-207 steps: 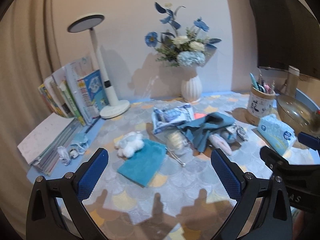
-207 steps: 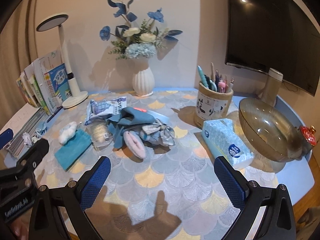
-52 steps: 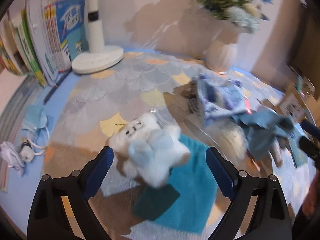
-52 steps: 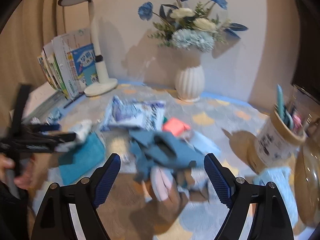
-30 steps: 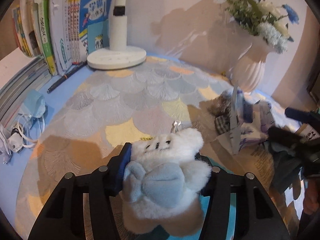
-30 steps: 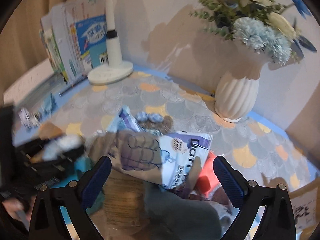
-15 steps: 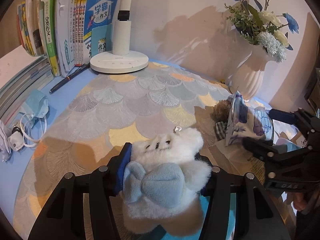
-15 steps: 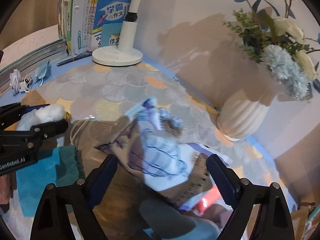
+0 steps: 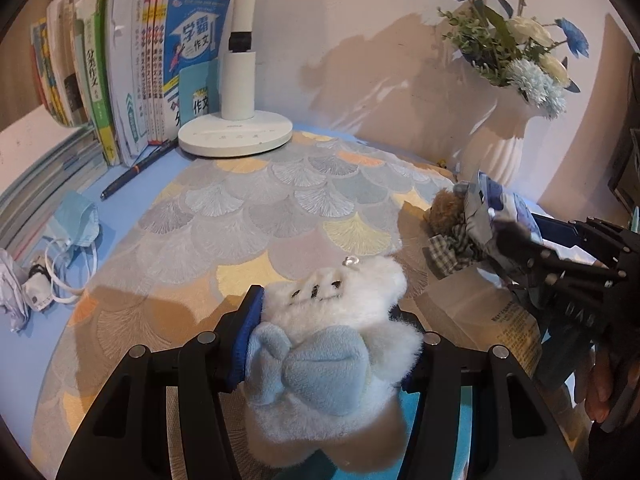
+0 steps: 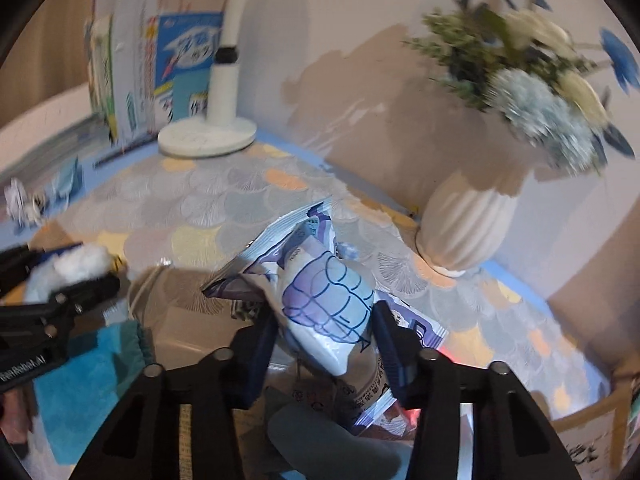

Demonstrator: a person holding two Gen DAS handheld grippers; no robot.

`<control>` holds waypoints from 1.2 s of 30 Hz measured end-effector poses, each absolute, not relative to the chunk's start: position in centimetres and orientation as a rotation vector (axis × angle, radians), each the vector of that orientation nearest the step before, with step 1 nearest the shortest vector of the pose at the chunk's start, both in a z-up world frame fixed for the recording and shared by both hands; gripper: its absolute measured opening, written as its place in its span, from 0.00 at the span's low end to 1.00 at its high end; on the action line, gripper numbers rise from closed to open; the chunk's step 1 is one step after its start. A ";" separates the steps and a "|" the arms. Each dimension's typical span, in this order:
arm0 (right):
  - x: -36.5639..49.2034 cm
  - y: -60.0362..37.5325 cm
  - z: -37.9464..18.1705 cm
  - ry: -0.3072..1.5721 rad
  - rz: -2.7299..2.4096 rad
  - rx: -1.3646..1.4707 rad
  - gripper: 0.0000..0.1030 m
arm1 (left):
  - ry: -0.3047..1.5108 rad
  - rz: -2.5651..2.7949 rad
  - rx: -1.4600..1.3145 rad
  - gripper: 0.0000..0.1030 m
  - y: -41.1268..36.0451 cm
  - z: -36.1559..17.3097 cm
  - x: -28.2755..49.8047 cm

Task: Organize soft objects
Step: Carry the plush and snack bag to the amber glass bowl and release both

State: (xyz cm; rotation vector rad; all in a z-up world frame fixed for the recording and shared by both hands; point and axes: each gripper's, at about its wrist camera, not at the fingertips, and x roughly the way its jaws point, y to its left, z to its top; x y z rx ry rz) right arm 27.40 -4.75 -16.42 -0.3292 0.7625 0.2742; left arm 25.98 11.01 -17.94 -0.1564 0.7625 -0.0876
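White plush toy (image 9: 332, 344) with blue bow pinched between the left gripper (image 9: 324, 340) fingers, above the teal cloth (image 10: 84, 384), crinkled blue-and-white packet (image 10: 328, 300) between the closing right gripper (image 10: 324, 344) fingers, pads touching its sides, right of the plush, over the scallop-patterned surface (image 9: 248, 216)

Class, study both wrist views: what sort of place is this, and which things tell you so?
Most likely a study desk at home: a row of upright schoolbooks against the wall, a white desk lamp with a round base, and a white ribbed vase of blue and white flowers.
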 end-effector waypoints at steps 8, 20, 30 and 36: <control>25.0 -7.5 -11.9 0.623 0.302 -0.151 0.35 | 0.727 -0.086 -0.143 0.51 10.9 -17.5 25.6; 13.5 -9.7 -3.8 0.509 0.311 -0.059 0.35 | 0.618 -0.136 -0.192 0.51 10.0 -14.0 20.7; 8.4 -14.9 -3.4 0.587 0.200 0.101 0.35 | 0.507 -0.210 -0.031 0.51 3.3 -5.0 15.7; 5.8 -20.4 -0.8 0.513 0.092 0.176 0.35 | 0.413 -0.335 0.038 0.51 -3.3 0.1 13.8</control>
